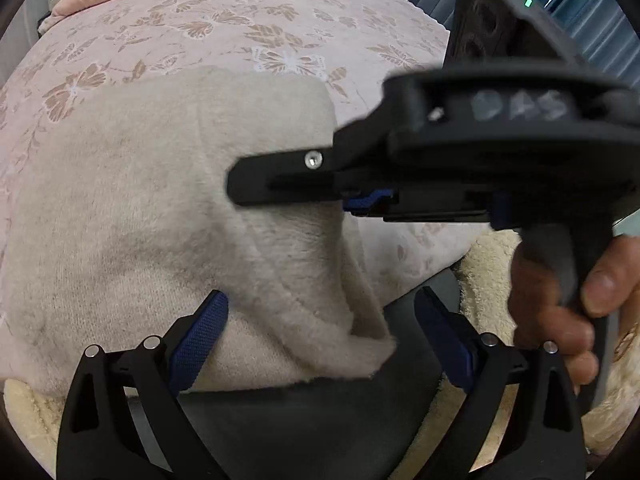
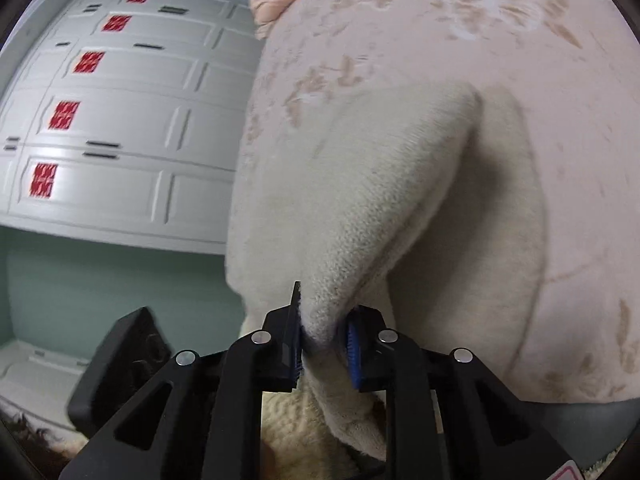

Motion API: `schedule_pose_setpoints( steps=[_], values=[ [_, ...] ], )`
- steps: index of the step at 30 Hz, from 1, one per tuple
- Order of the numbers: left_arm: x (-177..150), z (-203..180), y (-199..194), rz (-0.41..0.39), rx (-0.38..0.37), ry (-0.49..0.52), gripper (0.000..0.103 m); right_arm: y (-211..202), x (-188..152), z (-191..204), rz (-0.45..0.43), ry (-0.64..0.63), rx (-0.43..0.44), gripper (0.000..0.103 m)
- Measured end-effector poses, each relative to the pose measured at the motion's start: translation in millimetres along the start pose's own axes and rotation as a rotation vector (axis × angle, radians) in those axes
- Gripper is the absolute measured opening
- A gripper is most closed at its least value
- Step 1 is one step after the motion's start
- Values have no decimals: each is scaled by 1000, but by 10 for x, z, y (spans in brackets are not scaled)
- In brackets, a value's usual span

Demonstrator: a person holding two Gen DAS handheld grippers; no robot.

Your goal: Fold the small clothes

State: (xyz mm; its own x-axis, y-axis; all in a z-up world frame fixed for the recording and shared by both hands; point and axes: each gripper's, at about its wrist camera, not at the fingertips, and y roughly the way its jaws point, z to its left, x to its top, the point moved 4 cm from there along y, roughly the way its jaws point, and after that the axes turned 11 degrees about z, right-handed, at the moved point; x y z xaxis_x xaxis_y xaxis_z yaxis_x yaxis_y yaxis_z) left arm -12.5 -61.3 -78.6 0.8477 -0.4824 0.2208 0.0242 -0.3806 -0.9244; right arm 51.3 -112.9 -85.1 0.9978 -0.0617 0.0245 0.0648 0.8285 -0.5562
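Right gripper [image 2: 323,340] clamped on a lifted fold of the cream garment [image 1: 160,208], which lies on the bedspread [image 1: 240,28]. Left gripper [image 1: 320,340] spread apart, garment's near edge directly ahead; I'm closest there.

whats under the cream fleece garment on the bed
The cream fleece garment lies on a pink floral bedspread, which shows all round it. Whatever lies beneath its middle is covered. The right gripper pinches one edge up.
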Motion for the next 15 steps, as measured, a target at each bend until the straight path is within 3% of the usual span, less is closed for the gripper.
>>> schedule_pose_setpoints(
  steps=[2,3,4,5,6,7,9,10,12,15],
  values=[
    [78,58,-41,-27,2,-16,91,-7,56,88,27,-44,-20,21],
    [117,93,-47,-31,-8,-28,79,-48,63,79,14,-60,-66,23],
    [157,141,-42,-30,-12,-44,66,-111,71,46,-11,-48,-97,25],
    [201,206,-14,-12,-14,-56,38,-201,58,-8,-39,-22,-82,34],
    [232,284,8,12,-48,-70,20,-310,28,-65,-76,3,-52,39],
    [252,378,-13,15,-73,-106,19,-460,-20,-136,-135,26,-29,41],
    [276,535,-148,-8,-130,-158,17,-736,-158,-341,-245,81,-53,66],
    [264,597,-254,-31,-148,-176,17,-806,-231,-482,-273,119,-87,69],
    [257,748,-545,-95,-196,-215,16,-758,-382,-785,-227,209,-122,70],
    [211,1055,-1092,-200,-234,-286,16,-398,-668,-1032,-99,265,-69,70]
  ],
)
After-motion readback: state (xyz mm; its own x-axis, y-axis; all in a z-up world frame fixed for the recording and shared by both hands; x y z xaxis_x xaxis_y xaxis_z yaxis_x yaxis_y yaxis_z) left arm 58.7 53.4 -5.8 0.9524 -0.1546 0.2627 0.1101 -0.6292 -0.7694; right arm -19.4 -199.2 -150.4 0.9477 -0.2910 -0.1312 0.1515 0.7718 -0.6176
